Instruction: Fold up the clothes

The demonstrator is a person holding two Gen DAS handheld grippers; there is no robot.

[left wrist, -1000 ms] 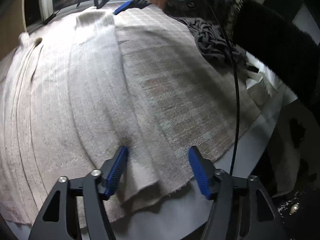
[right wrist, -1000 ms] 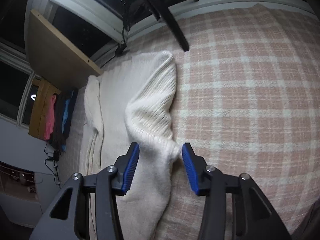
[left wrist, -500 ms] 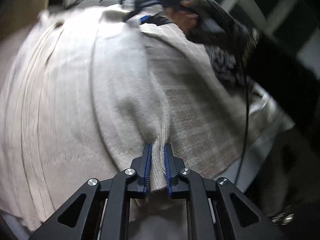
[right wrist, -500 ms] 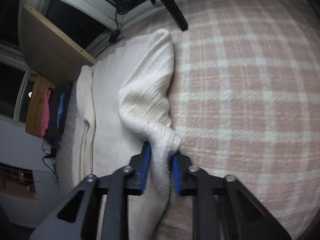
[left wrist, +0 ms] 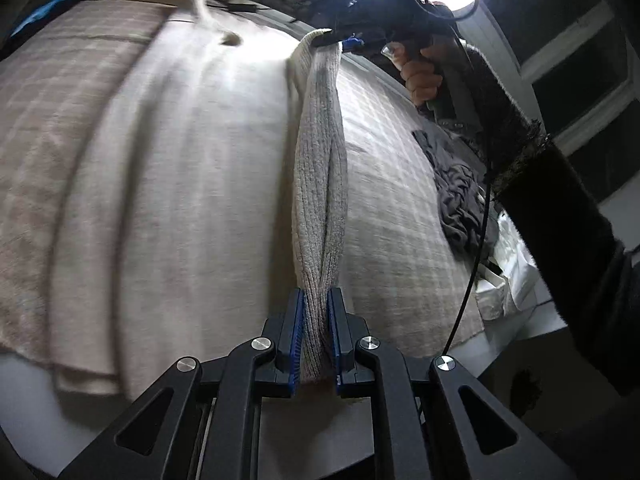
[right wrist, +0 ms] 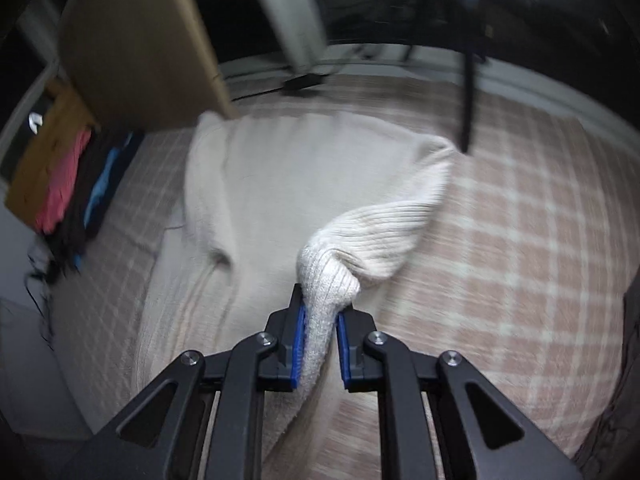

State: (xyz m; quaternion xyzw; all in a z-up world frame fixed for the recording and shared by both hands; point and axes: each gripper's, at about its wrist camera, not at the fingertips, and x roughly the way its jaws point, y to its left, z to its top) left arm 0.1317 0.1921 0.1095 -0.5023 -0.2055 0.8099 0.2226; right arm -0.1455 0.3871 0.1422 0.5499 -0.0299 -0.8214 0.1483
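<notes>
Bed [right wrist: 540,240]: covered by a pink-and-white checked blanket [left wrist: 392,184]; a cream knit sweater [right wrist: 280,184] is spread flat across it.
Sweater: body is seen lying flat on the blanket; one long ribbed edge [left wrist: 320,168] is raised off the bed and stretched in a taut line between the two tools.
Other clothes: a dark grey garment [left wrist: 460,200] is left crumpled on the bed to the right, apart from the sweater.
Left tongs [left wrist: 316,332]: stood wide over the hem a second ago; have just been closing, and are now clamped narrow on the near end of the ribbed edge.
Right tongs [right wrist: 322,340]: likewise have just been closing; a bunched fold of the same knit is pinched between the blue pads.
Change: both ends were gripped and lifted off the blanket, where earlier the edge lay slack.
Meaning: a fold is judged begun; the raised edge appears ready to be carried over the body.
</notes>
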